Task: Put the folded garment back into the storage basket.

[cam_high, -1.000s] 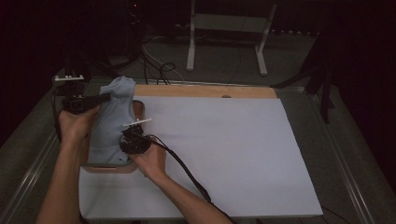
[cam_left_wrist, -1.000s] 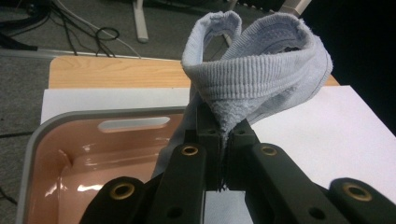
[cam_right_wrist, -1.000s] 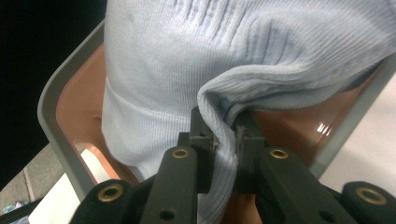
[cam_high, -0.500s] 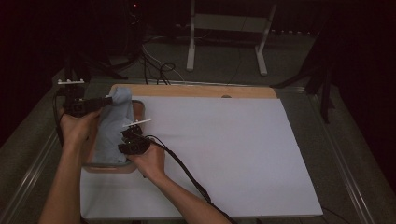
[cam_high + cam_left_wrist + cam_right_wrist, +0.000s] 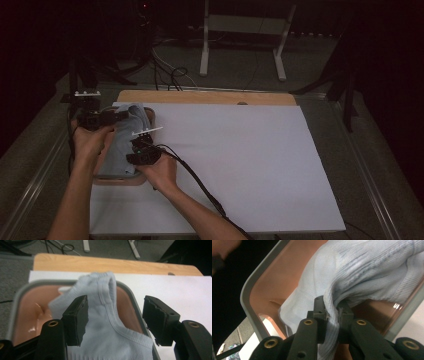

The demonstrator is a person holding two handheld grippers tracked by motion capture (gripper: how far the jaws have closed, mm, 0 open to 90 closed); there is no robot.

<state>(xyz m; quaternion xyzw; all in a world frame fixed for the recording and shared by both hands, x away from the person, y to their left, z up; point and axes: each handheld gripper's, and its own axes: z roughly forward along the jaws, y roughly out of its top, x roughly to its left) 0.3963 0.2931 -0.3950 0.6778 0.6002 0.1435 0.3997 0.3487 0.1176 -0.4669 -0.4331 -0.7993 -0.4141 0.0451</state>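
High view: a pale blue sock (image 5: 125, 142) lies in a pinkish tray (image 5: 116, 178) at the left edge of the white sheet (image 5: 240, 165) on the table (image 5: 210, 96), its long axis running away from the person. It looks light and limp.

Left tool view: the left tool (image 5: 115, 317) has just been opening; its jaws stand apart either side of the ribbed cuff (image 5: 106, 286), pressing nothing.

Right tool view: the right tool (image 5: 331, 312) pinches a fold of sock (image 5: 362, 272). The hems seem the firmest hold.
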